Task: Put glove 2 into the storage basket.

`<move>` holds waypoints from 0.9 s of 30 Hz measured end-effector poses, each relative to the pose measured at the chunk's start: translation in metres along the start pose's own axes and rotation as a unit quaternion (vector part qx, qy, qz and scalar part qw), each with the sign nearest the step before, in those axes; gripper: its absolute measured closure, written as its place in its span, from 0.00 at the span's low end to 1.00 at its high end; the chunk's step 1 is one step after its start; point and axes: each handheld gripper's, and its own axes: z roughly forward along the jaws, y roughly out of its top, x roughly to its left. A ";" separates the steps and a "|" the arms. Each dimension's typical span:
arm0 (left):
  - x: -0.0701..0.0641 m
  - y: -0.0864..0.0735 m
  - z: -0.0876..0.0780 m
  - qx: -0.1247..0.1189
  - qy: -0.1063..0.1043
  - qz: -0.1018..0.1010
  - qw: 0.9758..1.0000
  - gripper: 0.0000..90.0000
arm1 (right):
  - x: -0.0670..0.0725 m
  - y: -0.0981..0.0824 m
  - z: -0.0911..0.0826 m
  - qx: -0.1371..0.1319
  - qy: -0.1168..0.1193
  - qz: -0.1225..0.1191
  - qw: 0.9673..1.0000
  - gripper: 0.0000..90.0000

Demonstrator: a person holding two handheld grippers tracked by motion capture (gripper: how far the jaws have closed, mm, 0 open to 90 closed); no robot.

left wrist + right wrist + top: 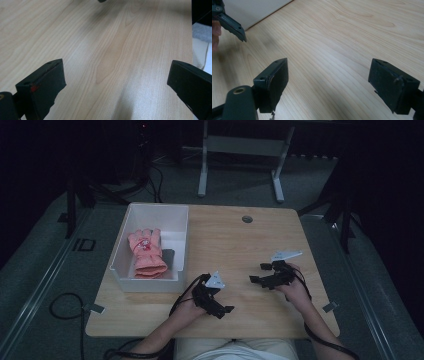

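A pink glove [145, 253] lies in a white bin [150, 213] on the left part of the wooden table [230, 240], with a dark grey item [169, 258] beside it. My left gripper [225, 312] rests low over the table's front middle, pointing right, apart from the bin. In the left gripper view the left gripper [116, 65] is open, with bare wood between its jaws. My right gripper [256, 273] sits right of centre and points left. In the right gripper view the right gripper [329, 62] is open over bare wood, holding nothing.
The bin's white wall [254, 10] and a jaw of the left gripper [230, 22] appear at the upper left of the right gripper view. A round cable hole [247, 219] sits near the table's far edge. Cables [65, 310] trail on the floor at left.
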 end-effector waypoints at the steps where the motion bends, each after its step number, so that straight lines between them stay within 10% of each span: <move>1: 0.000 -0.001 0.001 0.000 0.003 0.001 1.000 0.01 | -0.002 -0.003 -0.001 -0.001 -0.002 0.003 1.000 0.18; 27: 0.002 -0.018 -0.003 -0.002 0.033 -0.006 0.999 0.01 | -0.039 -0.053 -0.034 -0.022 -0.117 0.035 0.992 0.17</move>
